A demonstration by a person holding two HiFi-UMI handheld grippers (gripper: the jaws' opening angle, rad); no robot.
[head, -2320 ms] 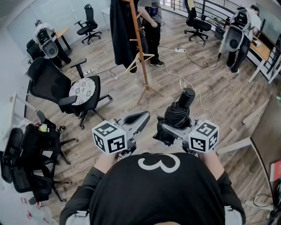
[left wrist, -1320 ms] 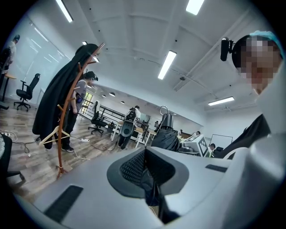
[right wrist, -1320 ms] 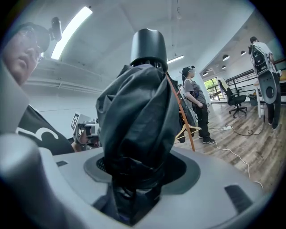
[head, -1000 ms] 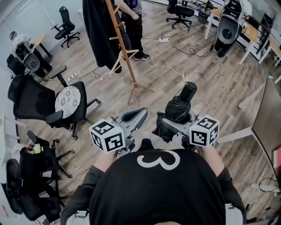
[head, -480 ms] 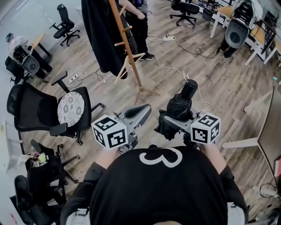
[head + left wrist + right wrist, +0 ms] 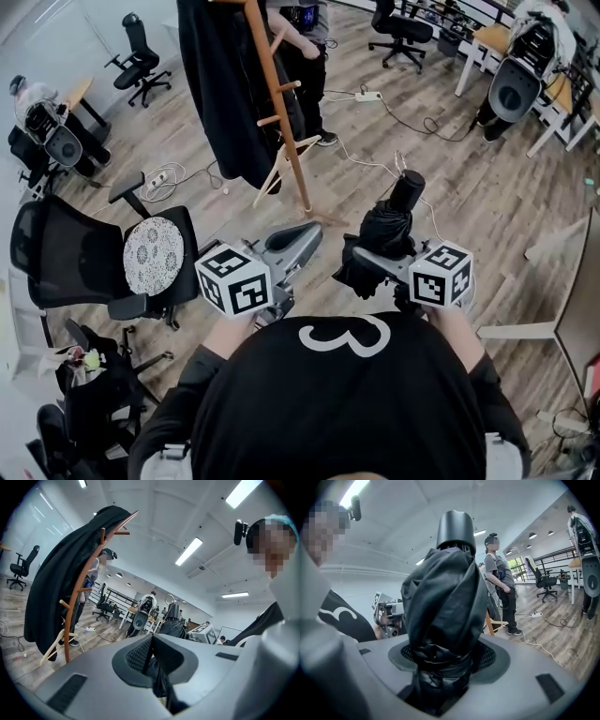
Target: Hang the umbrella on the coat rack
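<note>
**Fingers pinch the folded black fabric umbrella (image 6: 445,597); hanging not yet begun**

Clamped around the umbrella's bunched lower end, the right gripper (image 6: 440,665) holds it upright before the person's chest, its black cylindrical end on top. Beside it, the left gripper (image 6: 150,651) has its fingers pressed together on nothing. Pickup looks done. The tall wooden coat rack (image 6: 281,103), draped with a long black coat (image 6: 220,84), stands well apart, so approach and hanging remain

Matt black cloth umbrella (image 6: 445,606), smooth wooden coat rack (image 6: 282,122), wood-grain floor (image 6: 459,187)
</note>
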